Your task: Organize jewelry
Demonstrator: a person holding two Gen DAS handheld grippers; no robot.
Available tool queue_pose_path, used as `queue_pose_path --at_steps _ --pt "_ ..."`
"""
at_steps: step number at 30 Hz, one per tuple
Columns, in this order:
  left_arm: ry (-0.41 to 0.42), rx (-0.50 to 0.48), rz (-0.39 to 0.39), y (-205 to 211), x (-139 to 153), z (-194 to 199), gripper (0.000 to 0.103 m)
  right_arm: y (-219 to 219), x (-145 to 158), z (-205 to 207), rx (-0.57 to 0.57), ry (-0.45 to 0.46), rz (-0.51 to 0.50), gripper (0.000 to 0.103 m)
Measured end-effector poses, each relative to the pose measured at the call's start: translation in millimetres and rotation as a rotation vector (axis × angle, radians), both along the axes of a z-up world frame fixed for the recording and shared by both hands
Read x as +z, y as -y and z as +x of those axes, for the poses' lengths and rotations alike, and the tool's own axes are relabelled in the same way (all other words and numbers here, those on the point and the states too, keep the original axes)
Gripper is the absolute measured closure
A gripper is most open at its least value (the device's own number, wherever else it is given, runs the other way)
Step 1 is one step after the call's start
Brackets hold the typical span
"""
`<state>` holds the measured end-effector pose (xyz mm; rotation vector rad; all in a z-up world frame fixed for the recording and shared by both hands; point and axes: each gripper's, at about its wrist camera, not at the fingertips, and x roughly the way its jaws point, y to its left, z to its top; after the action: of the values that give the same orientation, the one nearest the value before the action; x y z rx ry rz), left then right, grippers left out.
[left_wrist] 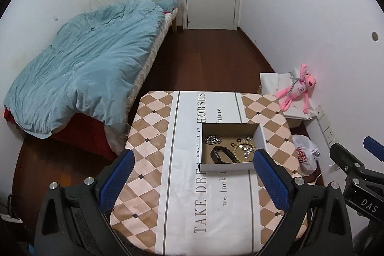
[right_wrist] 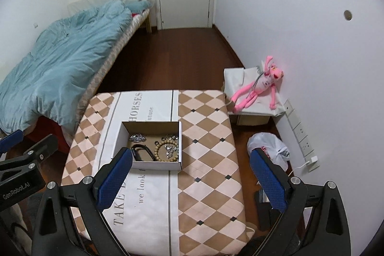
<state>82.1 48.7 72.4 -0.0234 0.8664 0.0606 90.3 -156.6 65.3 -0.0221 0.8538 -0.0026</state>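
Bedroom table [left_wrist: 148, 136] | jewelry in cardboard box [left_wrist: 230, 166] | left gripper [left_wrist: 193, 174] spread | right gripper [right_wrist: 192, 174] spread

"TAKE DRE… AS HORSES" on tablecloth [left_wrist: 206, 208]; perhaps "GenRobot.AI" on left hand-held gripper [right_wrist: 14, 148].

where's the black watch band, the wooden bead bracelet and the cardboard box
black watch band [left_wrist: 222, 155], left wrist view, on its strap loop
wooden bead bracelet [right_wrist: 157, 150], right wrist view, on its left arc of beads
cardboard box [right_wrist: 157, 164], right wrist view, on its white front wall

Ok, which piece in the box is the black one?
The black band, at the cardboard box's near edge; the bead bracelet is tan, the chain cluster silver.
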Motion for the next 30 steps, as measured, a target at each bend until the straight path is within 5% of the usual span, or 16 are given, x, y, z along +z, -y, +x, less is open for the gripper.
queue_pose_path --at_steps 15,30 --pt "0.004 -0.024 -0.007 12 12 -42 0.002 6 23 -49 -0.007 0.042 -0.012 0.000" --pt "-0.017 -0.012 -0.037 14 4 -31 0.002 9 5 -27 -0.015 -0.006 -0.015 0.000"
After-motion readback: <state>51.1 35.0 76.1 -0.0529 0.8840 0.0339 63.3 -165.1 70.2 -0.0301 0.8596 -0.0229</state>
